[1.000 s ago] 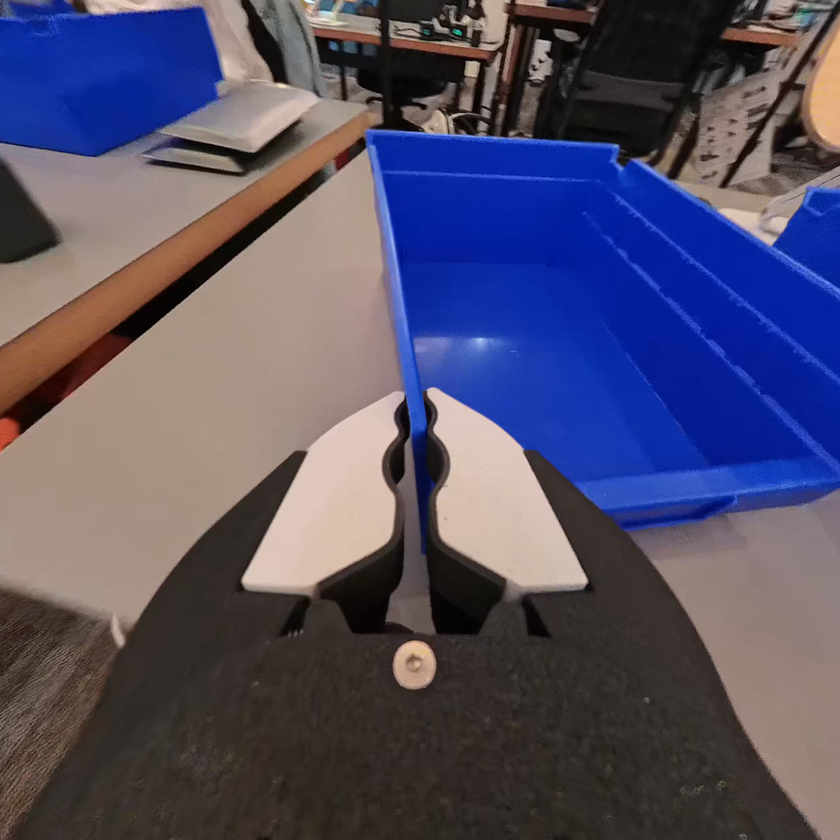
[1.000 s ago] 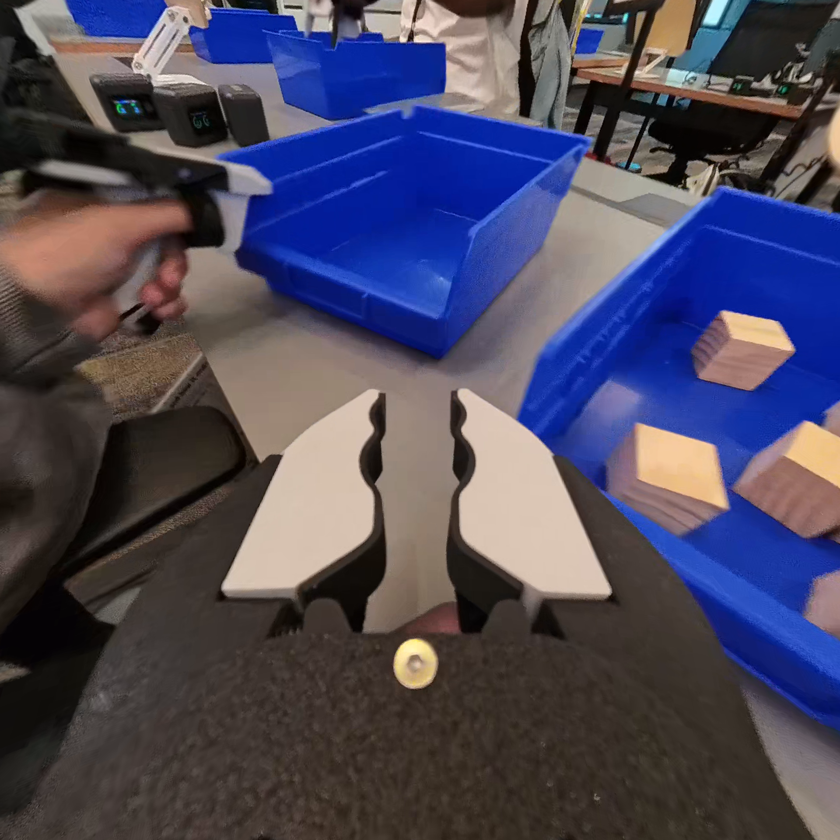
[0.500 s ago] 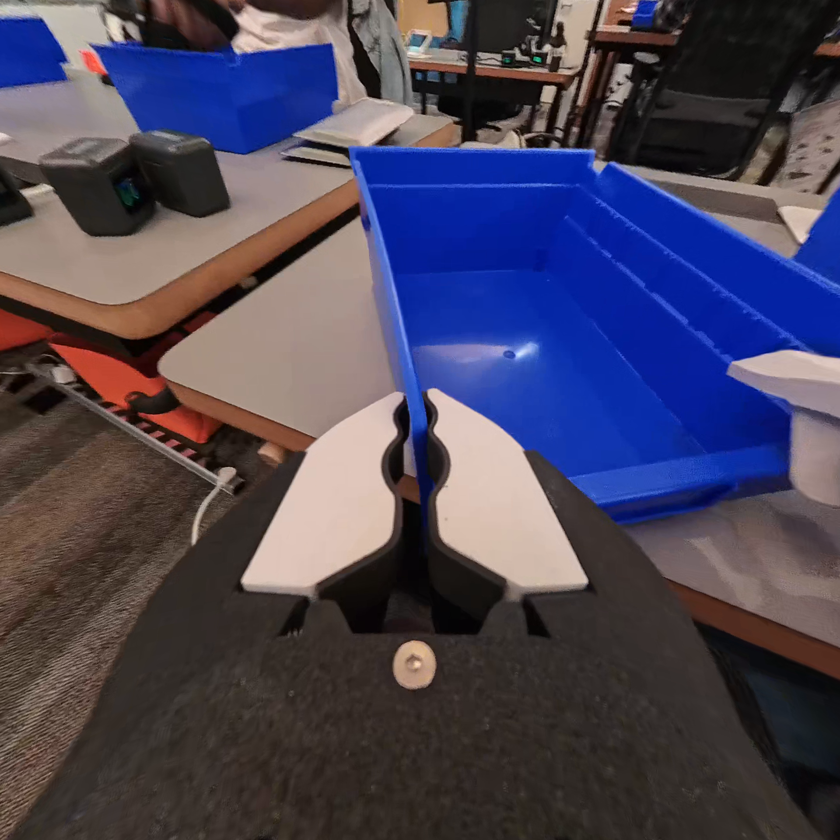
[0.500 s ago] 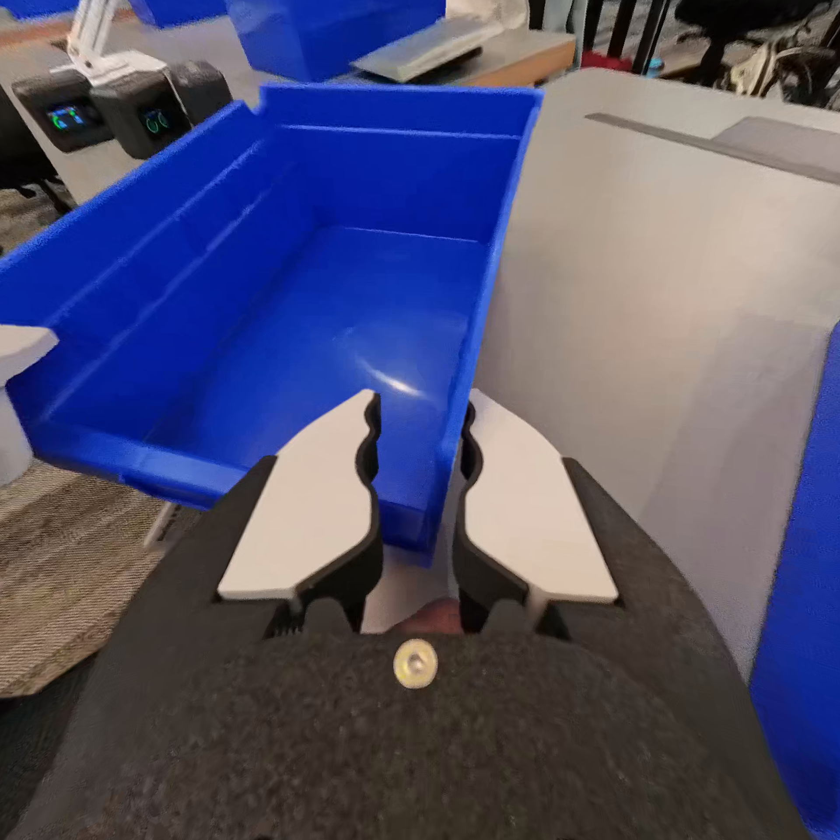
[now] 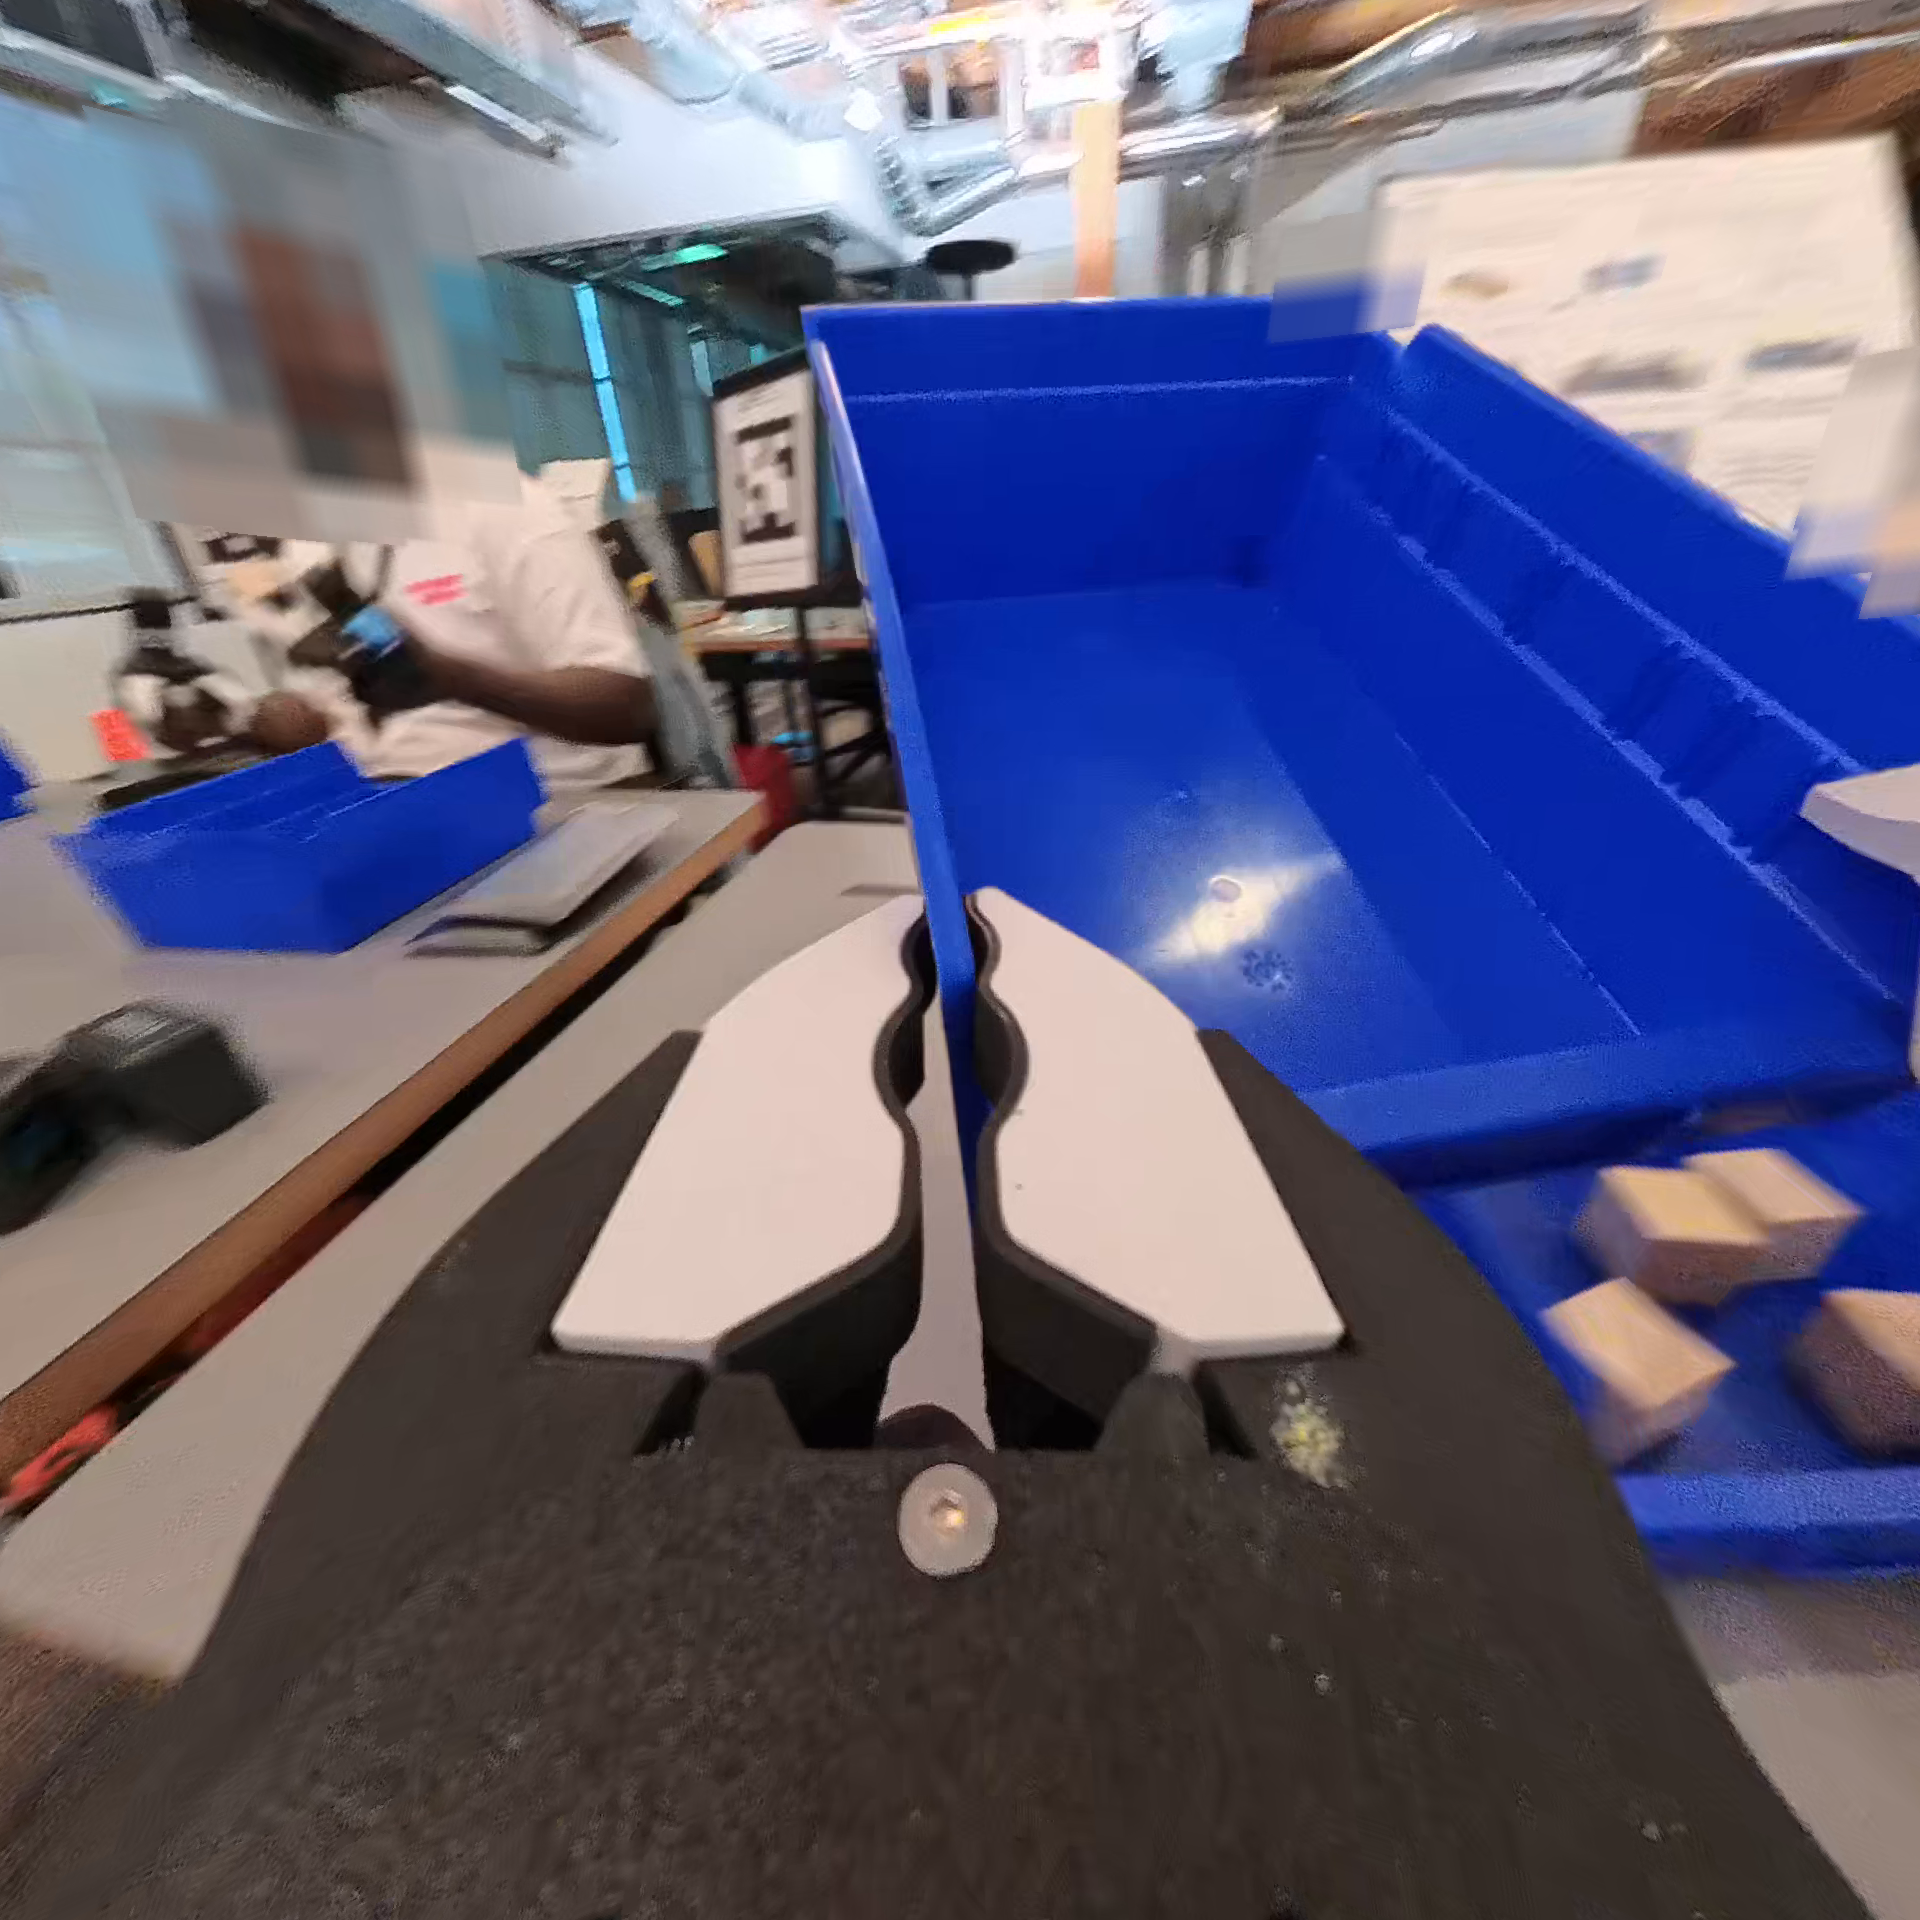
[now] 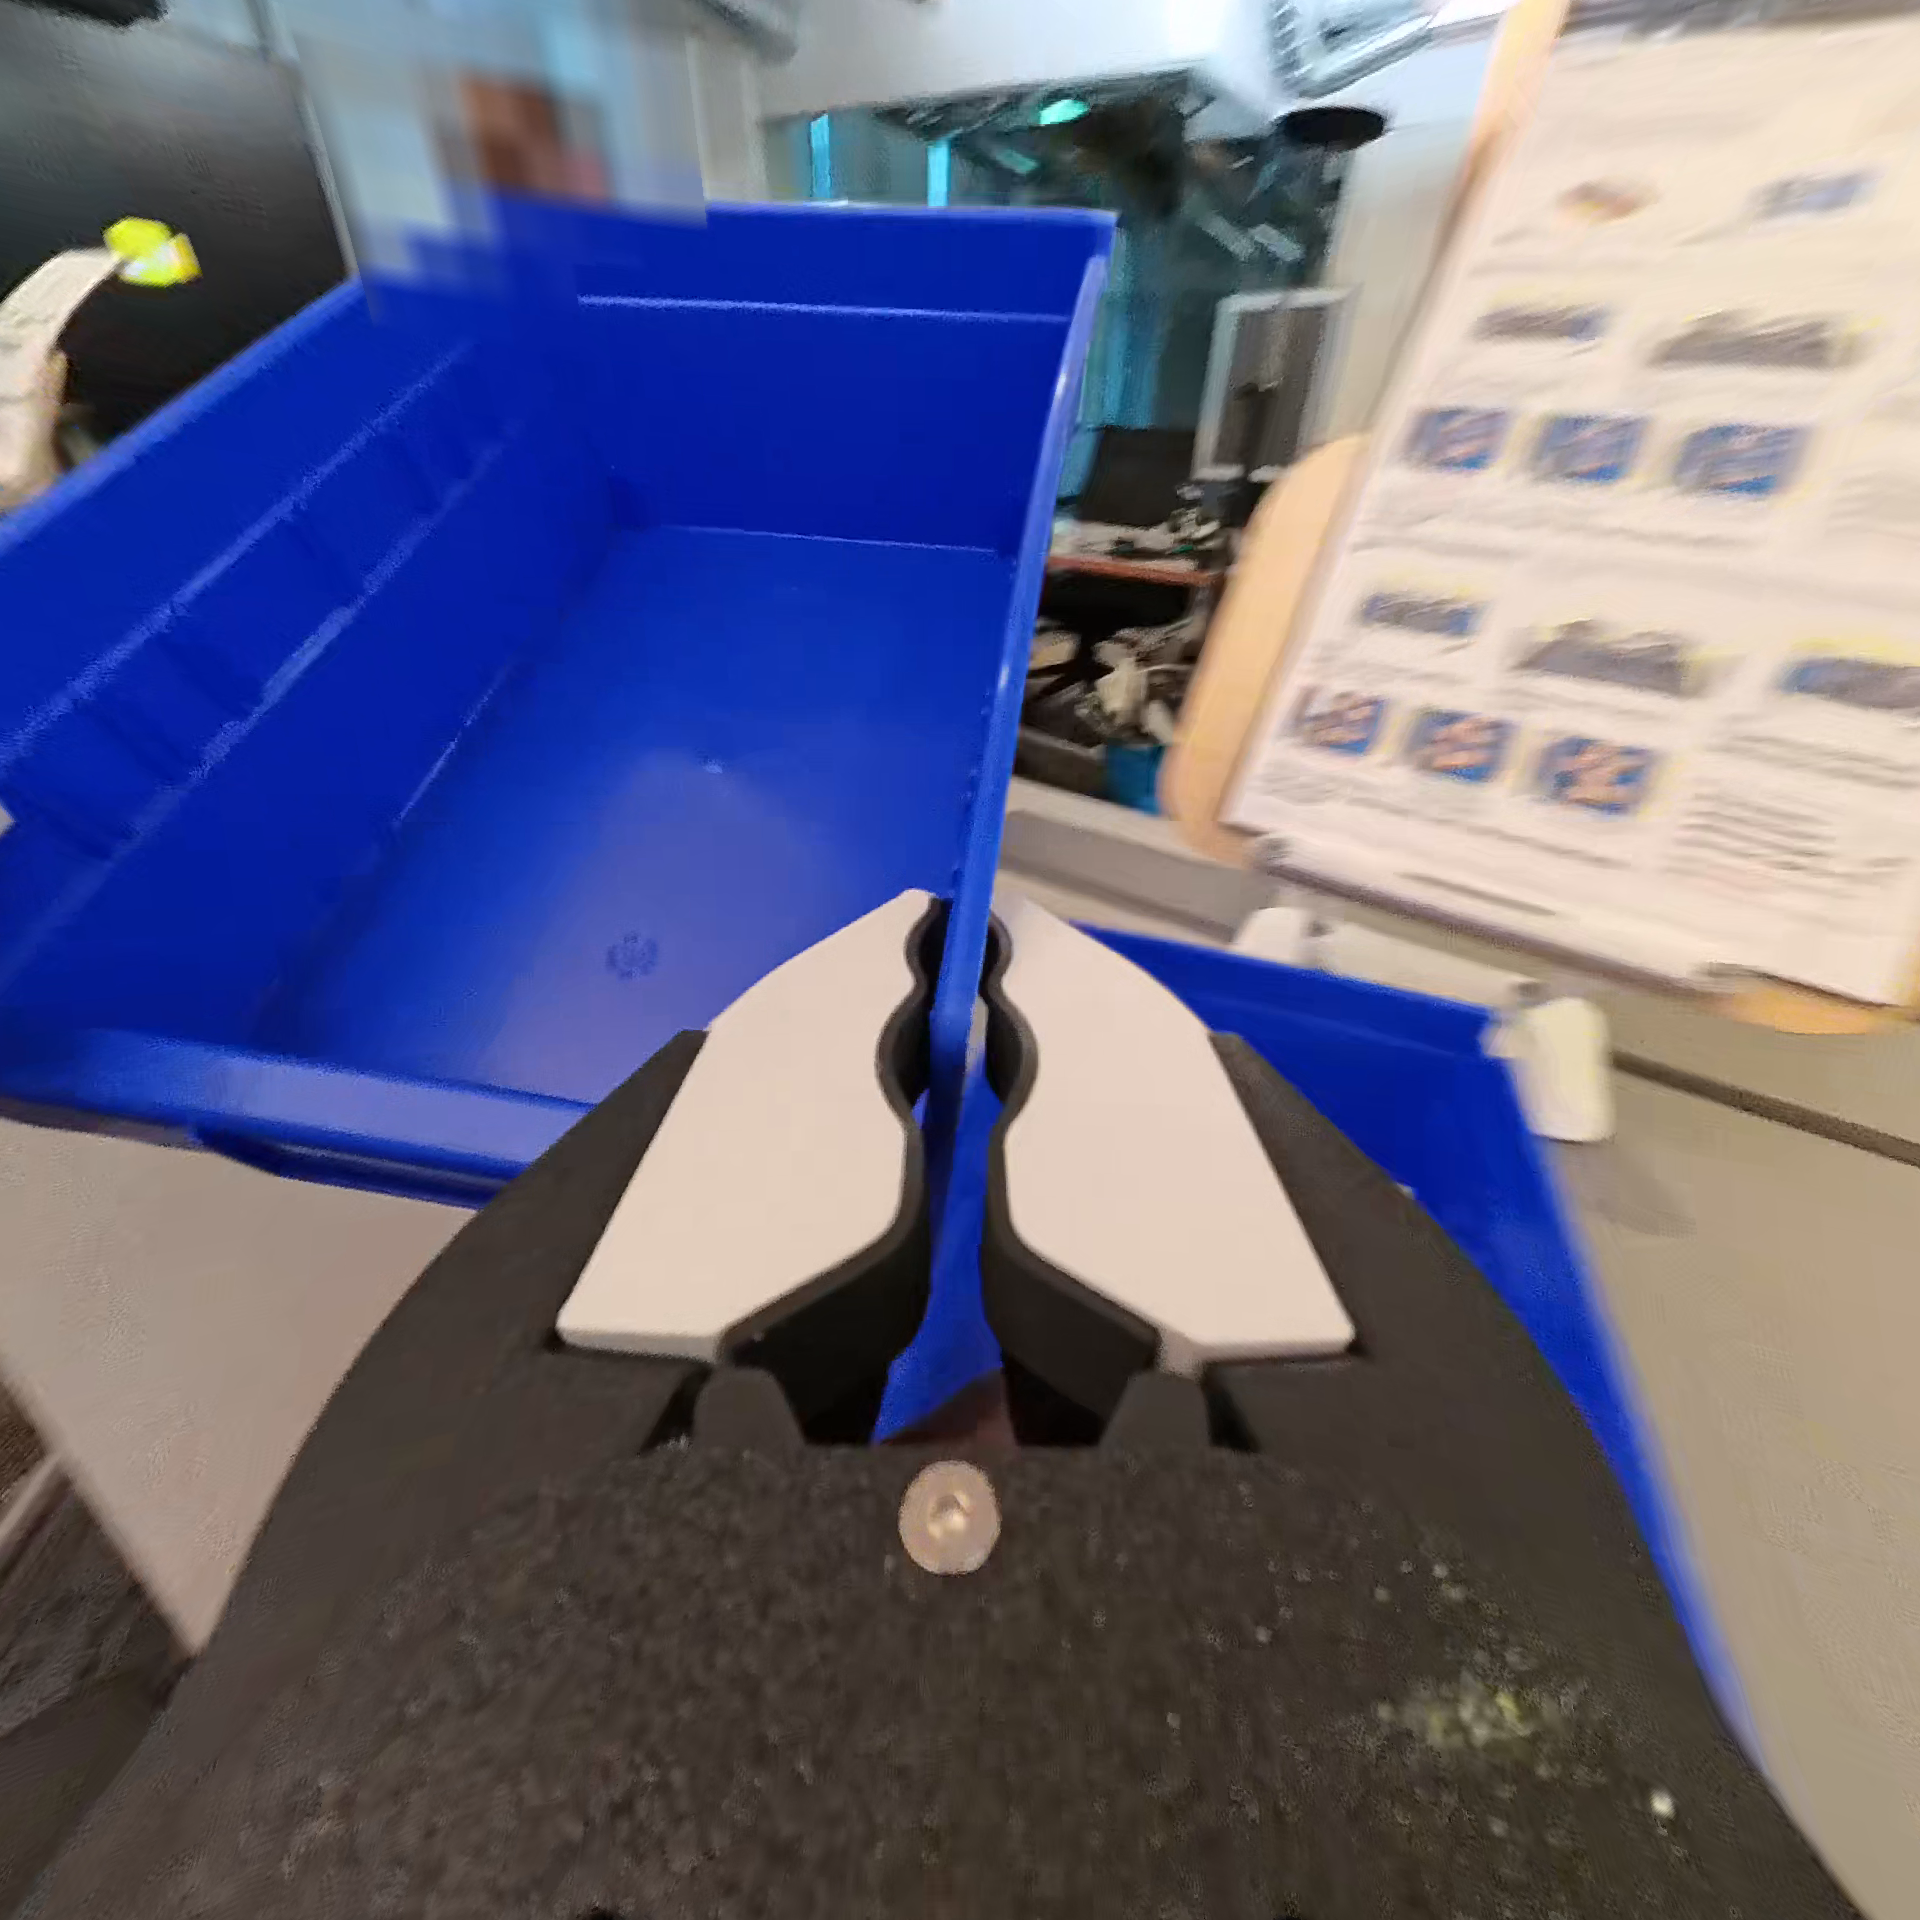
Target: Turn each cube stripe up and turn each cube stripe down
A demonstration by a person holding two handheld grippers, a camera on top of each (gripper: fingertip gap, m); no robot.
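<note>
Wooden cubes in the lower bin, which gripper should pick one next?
Probably right. The left gripper and right gripper are both shut on walls of the empty blue bin, but the wooden cubes lie on the right gripper's side, in the lower bin just beneath it.

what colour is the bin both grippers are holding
Blue, the empty bin; clearest in the right wrist view.

Bright indoor light glares off the blue bin [image 5: 1247,914] floor; backgrounds and edges smear with blur.

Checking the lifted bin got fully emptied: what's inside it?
Nothing: the lifted bin shows a bare floor in both views. Only the near strips behind the jaws are hidden. Cubes lie in another bin below.
</note>
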